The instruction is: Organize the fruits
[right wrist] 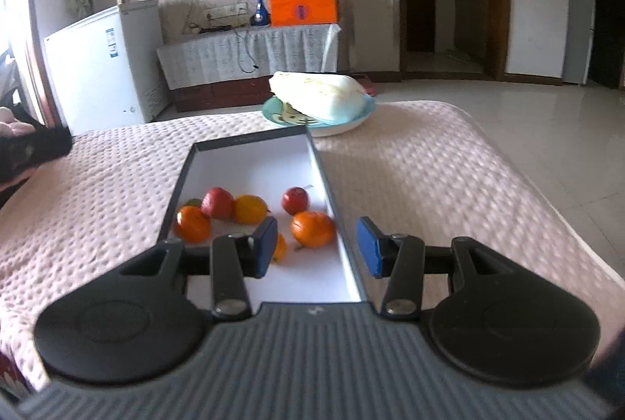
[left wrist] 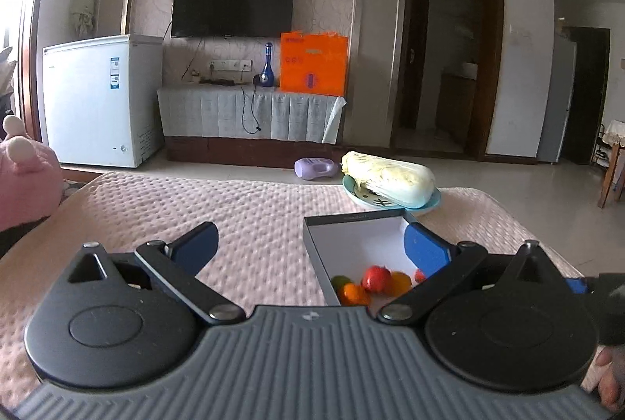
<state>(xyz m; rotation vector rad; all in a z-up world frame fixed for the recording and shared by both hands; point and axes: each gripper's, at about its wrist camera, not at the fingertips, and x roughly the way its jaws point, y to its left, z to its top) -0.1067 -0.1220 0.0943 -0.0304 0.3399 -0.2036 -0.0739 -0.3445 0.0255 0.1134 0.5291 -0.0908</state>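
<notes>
Right now my right claw [right wrist: 316, 244] stands spread and empty over the near end of the box [right wrist: 250, 162], its wall between my pads, fruits [right wrist: 312, 228] just ahead inside. My left claw [left wrist: 308, 244] gapes wide, holding nothing, the box by its right pad.

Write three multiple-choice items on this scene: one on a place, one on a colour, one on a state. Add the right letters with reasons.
1. Where does the cabbage lie?
A. on the plate beyond the box
B. inside the box
C. on the floor

2. What colour are the pads of the right claw?
A. red
B. blue
C. yellow

3. How does the right claw stand?
A. shut on an orange
B. shut on the box wall
C. open, gripping nothing

Answers:
1 A, the cabbage rests on the plate past the far end of the box.
2 B, both pads show blue.
3 C, the pads stand apart over the box's right wall, pressing nothing.
</notes>
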